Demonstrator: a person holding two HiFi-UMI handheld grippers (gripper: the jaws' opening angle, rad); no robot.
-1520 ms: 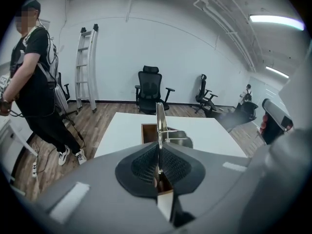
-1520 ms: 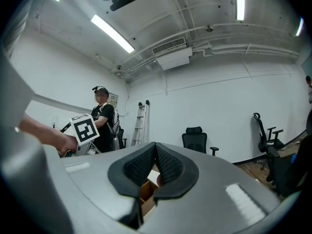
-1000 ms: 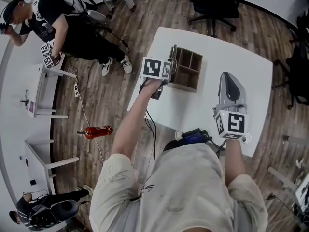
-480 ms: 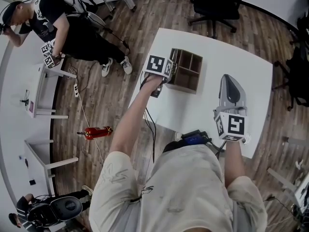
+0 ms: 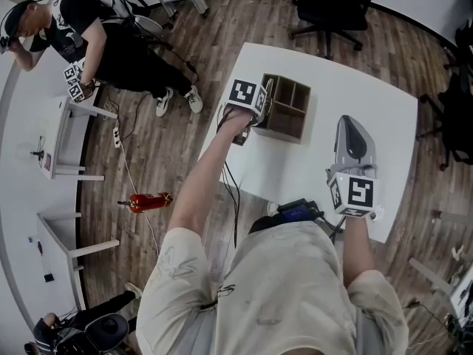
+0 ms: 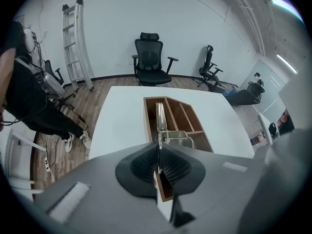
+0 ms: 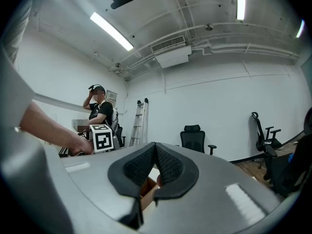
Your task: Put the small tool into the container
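Note:
The small tool (image 6: 159, 117) is a thin shiny metal piece with a wire loop at its base. My left gripper (image 6: 159, 148) is shut on it and holds it upright over the wooden container (image 6: 187, 117), above the long left compartment. From the head view the left gripper (image 5: 255, 103) sits at the left edge of the container (image 5: 290, 108) on the white table (image 5: 369, 87). My right gripper (image 5: 350, 128) rests to the right of the container, apart from it. Its jaws (image 7: 155, 149) are shut with nothing between them, and a corner of the container (image 7: 146, 187) shows beneath.
A black and blue device (image 5: 297, 210) lies at the table's near edge, with cables hanging off the left side. A black office chair (image 5: 329, 2) stands behind the table. A person (image 5: 96, 32) sits at the far left, and a ladder (image 6: 73, 43) leans on the wall.
My left gripper has moved a little away from me and to the right with the tool, closer over the container's left edge. The right gripper has not moved.

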